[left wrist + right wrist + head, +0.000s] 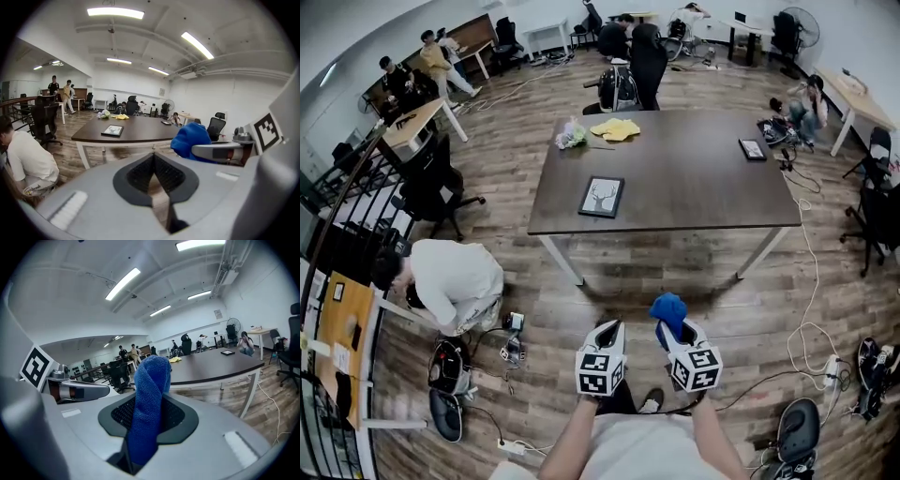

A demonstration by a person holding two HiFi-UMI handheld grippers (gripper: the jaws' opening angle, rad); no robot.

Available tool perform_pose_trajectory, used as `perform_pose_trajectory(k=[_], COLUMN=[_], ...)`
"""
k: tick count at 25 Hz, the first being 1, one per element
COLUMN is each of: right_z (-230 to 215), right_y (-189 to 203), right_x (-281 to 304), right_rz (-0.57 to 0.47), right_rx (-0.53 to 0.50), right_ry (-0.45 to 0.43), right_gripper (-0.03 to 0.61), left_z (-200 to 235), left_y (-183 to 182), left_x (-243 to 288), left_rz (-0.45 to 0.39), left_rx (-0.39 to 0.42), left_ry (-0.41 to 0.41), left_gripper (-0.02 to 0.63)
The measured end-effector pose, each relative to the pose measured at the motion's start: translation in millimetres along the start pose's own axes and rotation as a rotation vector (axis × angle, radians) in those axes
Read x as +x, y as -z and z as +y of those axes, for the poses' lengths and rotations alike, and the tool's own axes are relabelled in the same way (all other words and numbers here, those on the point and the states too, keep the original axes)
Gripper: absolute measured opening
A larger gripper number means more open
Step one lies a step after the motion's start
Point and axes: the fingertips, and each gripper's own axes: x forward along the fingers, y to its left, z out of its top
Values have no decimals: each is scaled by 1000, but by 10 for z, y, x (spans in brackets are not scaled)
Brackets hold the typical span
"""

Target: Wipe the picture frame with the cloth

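Note:
A black picture frame [602,197] with a deer print lies flat near the front left of the dark brown table [694,178]; the left gripper view shows the frame [112,131] far ahead. My right gripper [667,323] is shut on a blue cloth [668,309], which stands up folded between its jaws [149,399]. My left gripper [608,330] is shut with nothing in it [153,164]. Both grippers hang over the wooden floor, well short of the table. The blue cloth [190,138] also shows at the right of the left gripper view.
A yellow cloth [617,128] and a small bundle [571,137] lie at the table's far edge, a tablet [752,149] at its right. A person in white [455,281] crouches on the floor to the left. Cables [811,309], bags and office chairs surround the table.

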Motion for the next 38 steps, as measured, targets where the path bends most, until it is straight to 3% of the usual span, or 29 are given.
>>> perform_pose_trajectory(k=[6, 16, 23, 30, 38], right_z=[-217, -397, -327, -402, -571], right_y=[-196, -847, -1208, -1382, -1646], right_x=[513, 1892, 2780, 3339, 3790], right_rz=[-12, -15, 1, 5, 6], right_rx=[23, 45, 48, 84, 44], right_ry=[28, 90, 100, 145, 149], right_gripper=[106, 106, 107, 107, 107], left_z=[231, 1318, 2383, 2924, 3348], left_y=[-347, -1213, -1760, -1860, -1899], left_x=[569, 1587, 2041, 2338, 2660], left_rz=[8, 10, -49, -12, 14], left_rx=[32, -22, 6, -15, -126], left_ry=[56, 127, 39, 117, 103], left_gripper=[52, 52, 52, 52, 52])
